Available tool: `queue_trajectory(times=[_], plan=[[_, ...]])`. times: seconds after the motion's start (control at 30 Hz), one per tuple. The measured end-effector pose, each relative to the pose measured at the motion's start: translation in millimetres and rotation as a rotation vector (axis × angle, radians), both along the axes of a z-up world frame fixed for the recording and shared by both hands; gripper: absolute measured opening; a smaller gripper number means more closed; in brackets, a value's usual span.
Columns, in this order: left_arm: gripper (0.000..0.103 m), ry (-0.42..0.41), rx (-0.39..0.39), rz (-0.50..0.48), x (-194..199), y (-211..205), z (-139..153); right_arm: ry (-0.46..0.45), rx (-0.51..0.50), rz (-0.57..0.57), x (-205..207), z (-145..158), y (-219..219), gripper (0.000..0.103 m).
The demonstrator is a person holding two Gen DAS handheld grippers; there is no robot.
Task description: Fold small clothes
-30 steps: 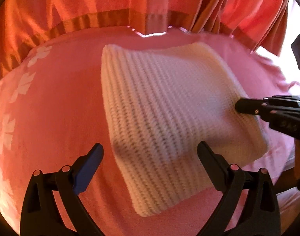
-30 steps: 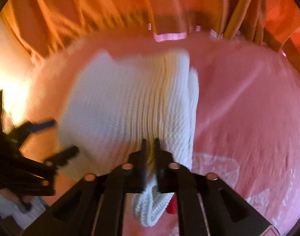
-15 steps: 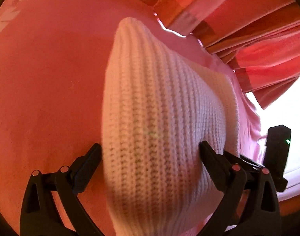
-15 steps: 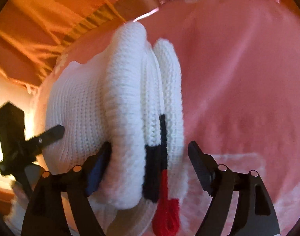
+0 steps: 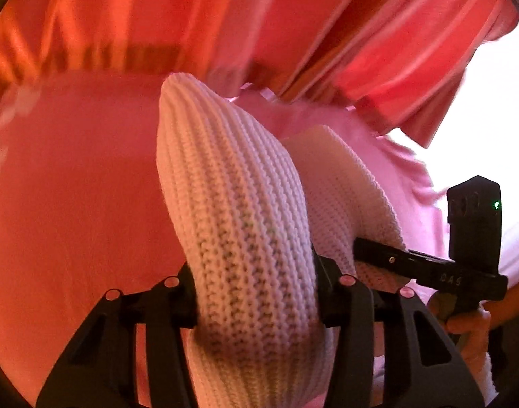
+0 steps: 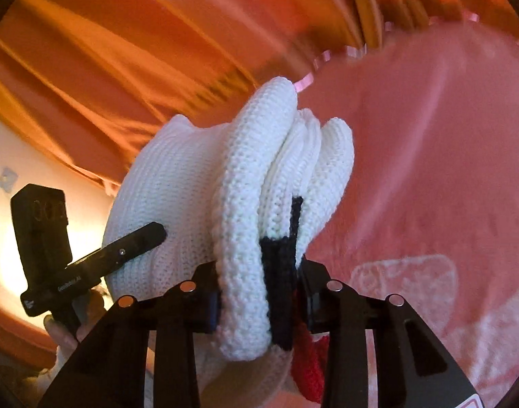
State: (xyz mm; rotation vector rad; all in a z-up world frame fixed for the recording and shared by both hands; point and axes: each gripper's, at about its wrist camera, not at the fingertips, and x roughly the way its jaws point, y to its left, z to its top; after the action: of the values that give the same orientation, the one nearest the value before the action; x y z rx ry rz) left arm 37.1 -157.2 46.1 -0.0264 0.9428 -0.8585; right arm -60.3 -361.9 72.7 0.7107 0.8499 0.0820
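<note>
A folded white knit garment (image 5: 232,204) with a black and red patch (image 6: 279,272) is held up on edge above the pink bedspread (image 5: 72,187). My left gripper (image 5: 256,292) is shut on one end of the thick fold. My right gripper (image 6: 259,302) is shut on the other end, over the black patch. Each gripper shows in the other's view: the right one (image 5: 378,255) at the right of the left wrist view, the left one (image 6: 147,234) at the left of the right wrist view. The garment's lower edge is hidden behind the fingers.
Orange-red striped curtains (image 5: 327,34) hang behind the bed, also in the right wrist view (image 6: 123,51). The bedspread (image 6: 446,170) has a pale printed pattern (image 6: 412,272). A bright window area (image 5: 490,102) lies at the right.
Both grippers have closed on the folded garment, which they straddled open half a second ago. The garment stands on edge between them instead of lying flat, and the views are tilted up.
</note>
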Motion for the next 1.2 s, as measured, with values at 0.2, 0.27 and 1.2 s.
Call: queue_trajectory(times=[0.2,0.27,1.2], plan=[[0.046,-0.176,-0.086,-0.096,-57,4,100,-0.215,-0.080,-0.092,-72,101,13,0.034],[0.046,-0.235,-0.113,-0.107,-73,13,128,-0.303,-0.136,-0.097,-89,146,28,0.034],[0.053,-0.120,-0.058,0.297,111,177,-4,-0.050,-0.193,0.198,160,3,168,0.043]])
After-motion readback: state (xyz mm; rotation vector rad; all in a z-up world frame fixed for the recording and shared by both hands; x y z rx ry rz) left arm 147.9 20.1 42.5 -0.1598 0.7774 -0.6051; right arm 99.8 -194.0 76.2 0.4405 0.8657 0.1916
